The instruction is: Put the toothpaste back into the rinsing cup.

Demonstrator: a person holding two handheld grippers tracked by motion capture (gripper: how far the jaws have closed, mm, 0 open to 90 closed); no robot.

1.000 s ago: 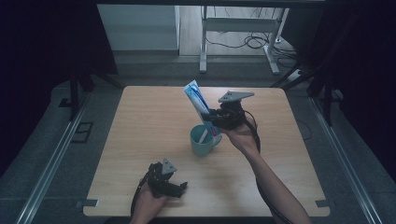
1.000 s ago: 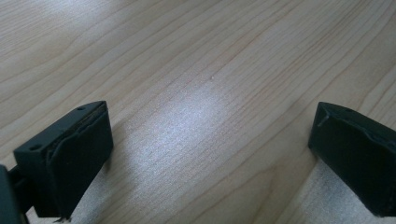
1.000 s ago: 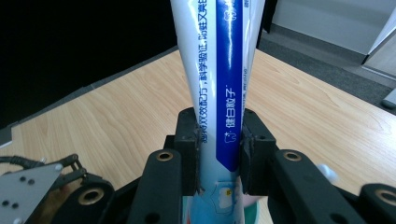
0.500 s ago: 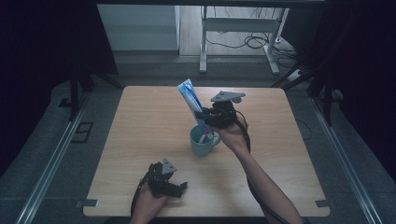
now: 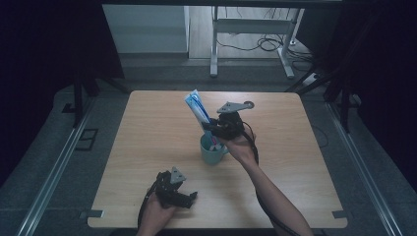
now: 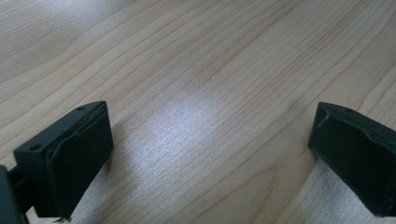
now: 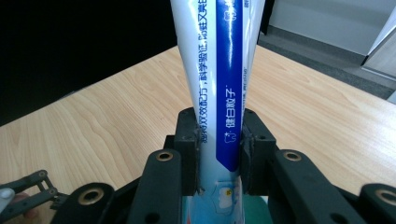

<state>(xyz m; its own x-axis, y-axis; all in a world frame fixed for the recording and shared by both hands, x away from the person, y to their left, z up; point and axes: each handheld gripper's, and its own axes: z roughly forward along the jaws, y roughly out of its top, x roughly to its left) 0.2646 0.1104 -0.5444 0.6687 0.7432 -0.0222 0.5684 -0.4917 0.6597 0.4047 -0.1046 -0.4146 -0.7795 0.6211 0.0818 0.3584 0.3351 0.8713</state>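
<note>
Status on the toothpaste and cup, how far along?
Done: the right gripper is clamped on the toothpaste tube, tilted, its lower end in the green cup. In hand: lowering it in, apparently. Left: release the tube. The left gripper sits open near the table's front edge.

Toothpaste tube (image 5: 198,111): white with blue band and printed text; cap end down inside the mug, flat end tilted up and away; clamped between the right hand-held gripper (image 7: 219,154) jaws.
Mug (image 5: 212,150): teal, upright, mid-desk (image 5: 147,128).
</note>
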